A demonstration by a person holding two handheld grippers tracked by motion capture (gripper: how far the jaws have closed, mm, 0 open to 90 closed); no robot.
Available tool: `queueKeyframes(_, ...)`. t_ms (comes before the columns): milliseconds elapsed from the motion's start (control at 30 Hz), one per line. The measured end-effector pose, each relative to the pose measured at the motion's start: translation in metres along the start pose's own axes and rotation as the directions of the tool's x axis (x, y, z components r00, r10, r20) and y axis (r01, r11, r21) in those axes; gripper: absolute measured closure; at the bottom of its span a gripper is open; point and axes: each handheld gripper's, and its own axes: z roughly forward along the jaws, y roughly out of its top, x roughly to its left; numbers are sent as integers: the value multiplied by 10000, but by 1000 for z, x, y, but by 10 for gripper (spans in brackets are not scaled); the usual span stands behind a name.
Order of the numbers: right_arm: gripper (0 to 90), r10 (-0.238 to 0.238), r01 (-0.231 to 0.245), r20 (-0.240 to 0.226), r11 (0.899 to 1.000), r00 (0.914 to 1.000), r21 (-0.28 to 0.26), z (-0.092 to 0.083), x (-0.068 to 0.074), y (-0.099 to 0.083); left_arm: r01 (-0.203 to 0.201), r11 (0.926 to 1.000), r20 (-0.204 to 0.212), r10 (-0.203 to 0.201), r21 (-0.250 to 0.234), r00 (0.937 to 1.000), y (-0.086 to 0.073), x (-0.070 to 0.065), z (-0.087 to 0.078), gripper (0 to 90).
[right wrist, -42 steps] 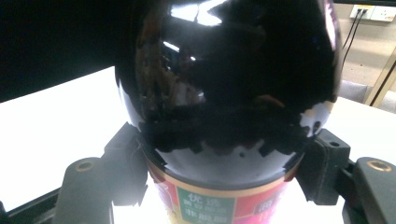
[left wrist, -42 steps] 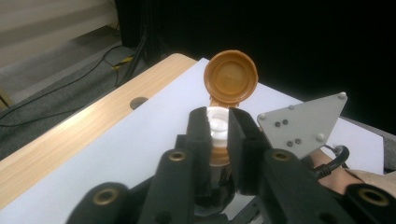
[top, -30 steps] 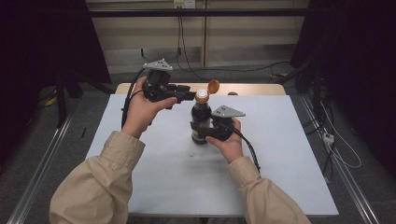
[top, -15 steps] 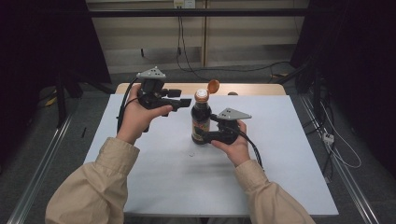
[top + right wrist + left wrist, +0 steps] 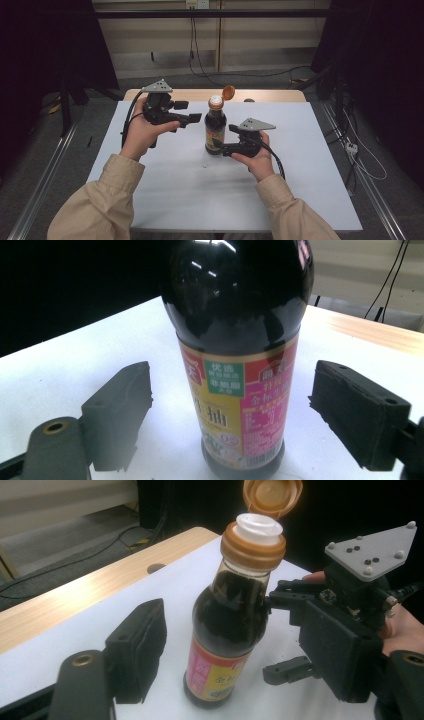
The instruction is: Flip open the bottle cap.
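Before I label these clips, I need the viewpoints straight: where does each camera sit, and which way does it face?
High view: above the person's side, looking forward and down at the table; both sleeves and hands show.
Left gripper view: rides the left tongs, facing the bottle with its cap flipped open, and the right tongs beyond.
Right gripper view: rides the right tongs, facing the bottle's label.
All share the bottle.

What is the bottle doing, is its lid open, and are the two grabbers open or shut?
bottle: upright on the white table, dark liquid inside.
flip cap: open, hinged back.
left gripper: open, jaws just been widening, holding nothing.
right gripper: open, pads either side of the bottle, not touching.
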Motion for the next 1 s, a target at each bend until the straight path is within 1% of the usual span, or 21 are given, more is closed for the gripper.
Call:
queueKeyframes(133, 166, -62, 62, -103, 10000, 9999, -4, -2, 1, -1, 36, 9999, 39, -35, -103, 10000, -7, -1, -2, 252)
queueKeyframes(200, 166, -90, 90, -147, 10000, 9999, -16, -3, 1, -2, -8, 10000, -6, 8, 10, 10000, -10, -1, -3, 247)
queueKeyframes(267, 165, -134, 134, -213, 9999, 9997, 27, -4, 2, -2, 6, 10000, 45, -6, 4, 10000, -13, -2, -4, 246)
queueKeyframes(333, 165, -221, 222, -234, 9997, 9995, 65, -5, 3, -3, -23, 10000, 2, 23, 0, 10000, -15, -2, -6, 240)
queueKeyframes(367, 165, -267, 268, -251, 9996, 9993, 67, -6, 3, -3, -101, 9999, -6, 101, 21, 9999, -17, -2, -6, 236)
queueKeyframes(400, 165, -253, 255, -303, 9996, 9992, 74, -7, 3, -3, -111, 9999, 23, 112, -41, 9999, -18, -3, -7, 230)
queueKeyframes(467, 164, -266, 270, -363, 9996, 9990, 101, -10, 4, -3, -169, 9999, -28, 169, -16, 9999, -22, -3, -8, 221)
queueKeyframes(533, 165, -277, 279, -425, 9996, 9987, 45, -13, 5, -4, -184, 9998, -35, 184, -24, 9998, -26, -4, -8, 214)
queueKeyframes(700, 165, -333, 339, -503, 9994, 9982, 113, -22, 6, -7, -226, 9997, -49, 227, 77, 9997, -35, -2, -11, 202)
queueKeyframes(800, 165, -275, 279, -540, 9996, 9982, 61, -25, 4, -9, -162, 9999, -67, 162, 46, 9998, -42, 0, -12, 198)
queueKeyframes(1000, 165, -203, 212, -524, 9996, 9984, 178, -29, 2, -16, -38, 10000, -54, 38, 61, 10000, -57, 3, -14, 206)
